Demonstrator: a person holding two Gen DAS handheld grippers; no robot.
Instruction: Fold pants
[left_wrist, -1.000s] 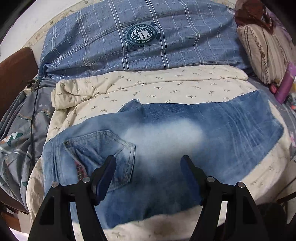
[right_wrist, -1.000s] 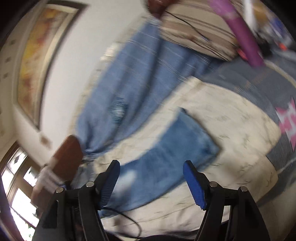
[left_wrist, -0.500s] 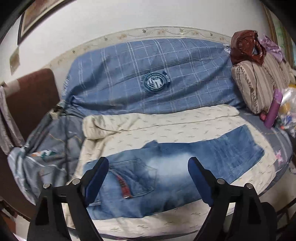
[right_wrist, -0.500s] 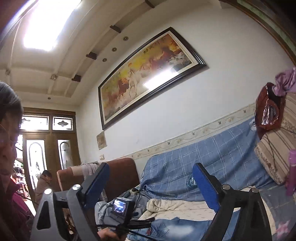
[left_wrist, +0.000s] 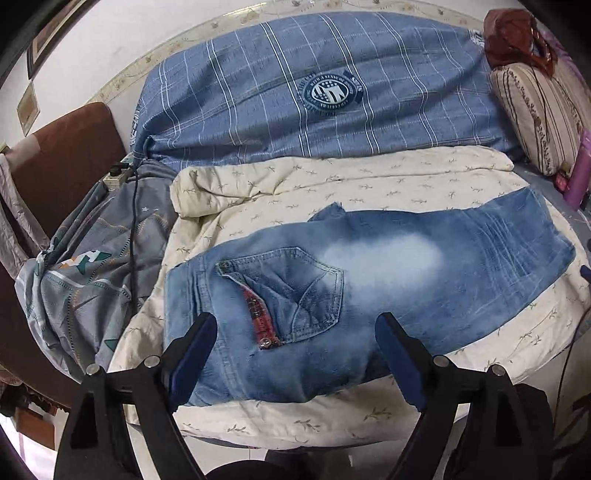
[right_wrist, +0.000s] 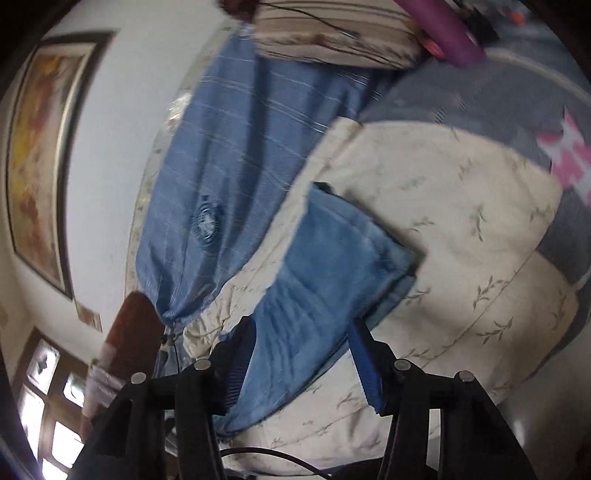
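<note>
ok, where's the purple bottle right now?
Left wrist view, far right edge: the purple bottle stands just below the striped cushion, right of the cream quilt under the jeans.

White wall (right_wrist: 110, 177) w/ framed painting (right_wrist: 37, 155), brown chair (left_wrist: 62, 162), windows (right_wrist: 48, 398) lit

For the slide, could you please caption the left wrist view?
Open left gripper poised above folded jeans lying on a cream blanket.

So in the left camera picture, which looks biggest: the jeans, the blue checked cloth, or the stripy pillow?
1. Blue checked cloth and jeans: they look about alike, and the jeans lie nearer the camera, so I won't rank them.
2. Stripy pillow: clearly smallest, partly cut off.
</note>
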